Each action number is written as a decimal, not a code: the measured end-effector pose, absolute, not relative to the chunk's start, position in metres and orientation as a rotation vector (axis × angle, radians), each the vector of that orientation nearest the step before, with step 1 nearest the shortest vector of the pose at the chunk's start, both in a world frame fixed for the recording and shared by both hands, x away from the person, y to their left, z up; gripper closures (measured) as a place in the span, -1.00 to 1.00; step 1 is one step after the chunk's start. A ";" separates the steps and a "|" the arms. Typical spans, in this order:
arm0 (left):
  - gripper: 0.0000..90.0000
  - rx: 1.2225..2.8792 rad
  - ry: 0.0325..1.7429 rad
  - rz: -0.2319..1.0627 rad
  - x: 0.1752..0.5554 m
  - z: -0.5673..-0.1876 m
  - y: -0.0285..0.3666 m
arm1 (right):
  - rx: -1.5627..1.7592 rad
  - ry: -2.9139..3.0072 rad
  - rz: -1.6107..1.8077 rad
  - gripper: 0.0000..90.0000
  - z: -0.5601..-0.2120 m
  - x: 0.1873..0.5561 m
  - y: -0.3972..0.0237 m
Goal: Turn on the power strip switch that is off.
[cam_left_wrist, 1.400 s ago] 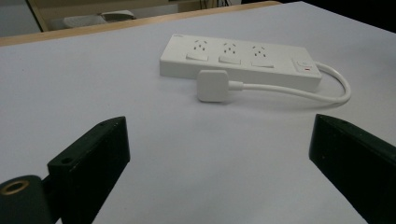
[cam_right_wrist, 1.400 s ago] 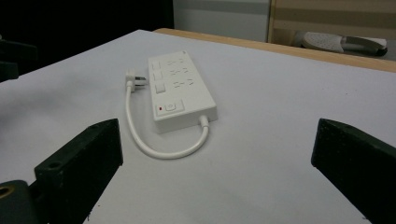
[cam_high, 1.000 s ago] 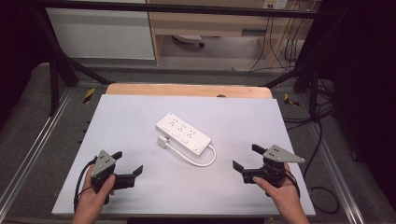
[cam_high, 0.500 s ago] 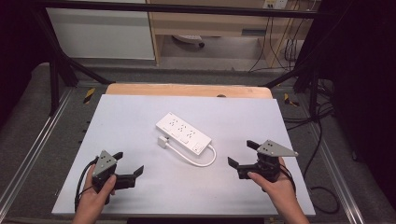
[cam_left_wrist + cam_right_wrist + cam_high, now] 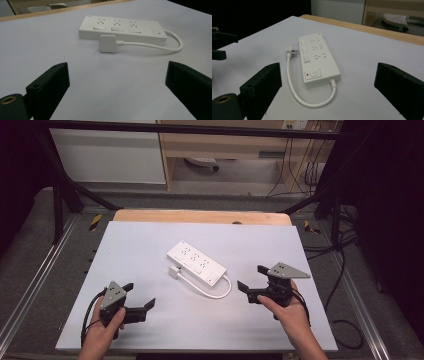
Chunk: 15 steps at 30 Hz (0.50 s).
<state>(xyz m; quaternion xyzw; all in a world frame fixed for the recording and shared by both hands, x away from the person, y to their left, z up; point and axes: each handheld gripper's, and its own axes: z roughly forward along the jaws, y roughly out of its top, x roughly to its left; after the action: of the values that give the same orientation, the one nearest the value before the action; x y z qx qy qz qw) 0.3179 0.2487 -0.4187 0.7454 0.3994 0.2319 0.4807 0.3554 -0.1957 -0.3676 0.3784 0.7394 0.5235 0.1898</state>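
With both the left gripper [image 5: 139,299] and right gripper [image 5: 252,282] wide open and empty, approach the power strip [image 5: 196,263] at mid-table squarely before closing.

Looks like a lab or some kind of recording rig, not a home. The counter [image 5: 150,245] is a plain white board laid over a wooden top, boxed in by a black metal frame [image 5: 60,200] with dark curtains on both sides. Metal rails [image 5: 30,285] run along the grey floor by the counter. At the back, loose cables [image 5: 300,170] hang down by a wall socket, next to a plain wooden shelf [image 5: 225,145] and a white cabinet [image 5: 110,157].
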 end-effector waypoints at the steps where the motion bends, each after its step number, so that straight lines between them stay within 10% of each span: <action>1: -0.88 1.820 0.971 0.566 0.318 -0.419 0.249 | 1.059 2.079 1.468 -0.79 -0.367 0.356 -0.195; 15: -0.87 1.818 0.996 0.577 0.317 -0.420 0.249 | 0.947 2.144 1.455 -0.27 -0.354 0.364 -0.171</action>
<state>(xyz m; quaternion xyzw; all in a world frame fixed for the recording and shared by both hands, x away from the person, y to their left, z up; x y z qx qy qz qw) 0.3168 0.2491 -0.4202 0.7436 0.4074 0.2359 0.4748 0.3638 -0.1709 -0.3538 0.3371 0.7630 0.5177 0.1901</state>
